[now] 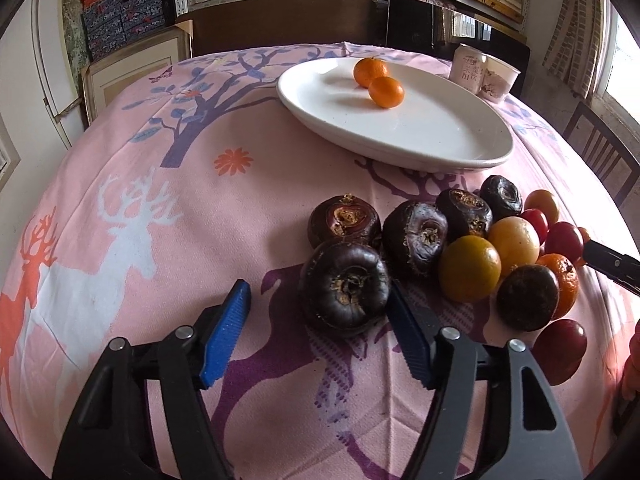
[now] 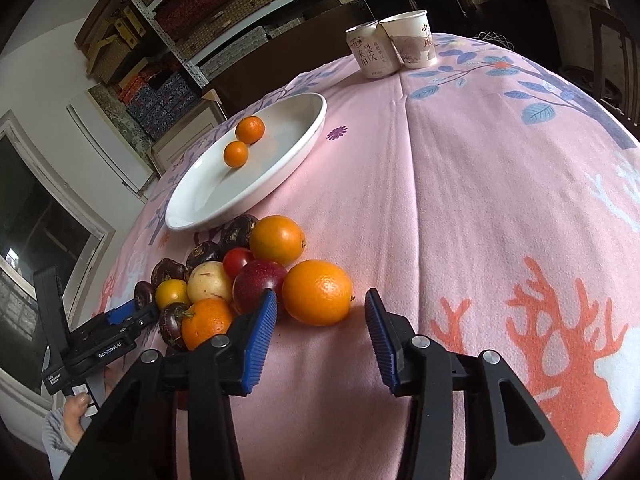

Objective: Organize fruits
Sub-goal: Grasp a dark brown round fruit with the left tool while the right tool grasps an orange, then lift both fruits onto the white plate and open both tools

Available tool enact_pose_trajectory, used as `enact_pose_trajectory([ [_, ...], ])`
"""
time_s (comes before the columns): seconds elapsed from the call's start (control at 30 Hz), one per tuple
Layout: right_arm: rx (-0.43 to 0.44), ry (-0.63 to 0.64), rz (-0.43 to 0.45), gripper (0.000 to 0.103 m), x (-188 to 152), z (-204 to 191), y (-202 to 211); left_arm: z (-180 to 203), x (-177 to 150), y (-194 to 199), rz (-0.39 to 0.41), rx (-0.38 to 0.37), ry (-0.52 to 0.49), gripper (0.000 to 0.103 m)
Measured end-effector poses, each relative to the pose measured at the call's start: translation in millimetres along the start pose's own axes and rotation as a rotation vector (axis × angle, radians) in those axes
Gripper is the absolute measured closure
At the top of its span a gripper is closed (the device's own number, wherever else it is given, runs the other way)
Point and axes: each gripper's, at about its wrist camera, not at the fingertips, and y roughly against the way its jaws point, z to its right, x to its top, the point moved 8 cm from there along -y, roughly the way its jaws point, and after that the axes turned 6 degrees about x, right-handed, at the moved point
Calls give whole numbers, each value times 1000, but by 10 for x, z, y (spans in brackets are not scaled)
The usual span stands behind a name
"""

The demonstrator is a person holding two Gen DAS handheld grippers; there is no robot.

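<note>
Two tangerines (image 1: 378, 80) are sitting on the white plate (image 1: 440, 136) | we are holding left gripper (image 1: 316, 300) released beside a dark water chestnut (image 1: 346, 286) | right gripper (image 2: 320, 312) released near an orange (image 2: 318, 292)

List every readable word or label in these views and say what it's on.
"GenRobot.AI": on the left gripper body, right wrist view.
"莱阳" and "梨饮": on the can; its smaller print is too small to read.
Red characters on the paper cup: first looks like "中", the rest unclear.
Small white label on the left gripper's base: too small to read.
</note>
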Motion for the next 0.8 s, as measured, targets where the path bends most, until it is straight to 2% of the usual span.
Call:
enact_pose_trajectory([
  [0.1,7,-5,4,61,22,4,-17,17,3,13,3,-11,0,45],
  [0.23,32,-20,5,65,43,12,-34,7,-10,33,2,-31,15,47],
  [0.37,32,-20,6,65,49,9,-39,-2,-9,44,3,-47,29,50],
  [0.5,39,-20,9,66,59,-5,-36,24,-16,64,9,-69,27,60],
  [0.8,48,-26,33,66,98,11,0,-81,12,115,29,-62,74,60],
])
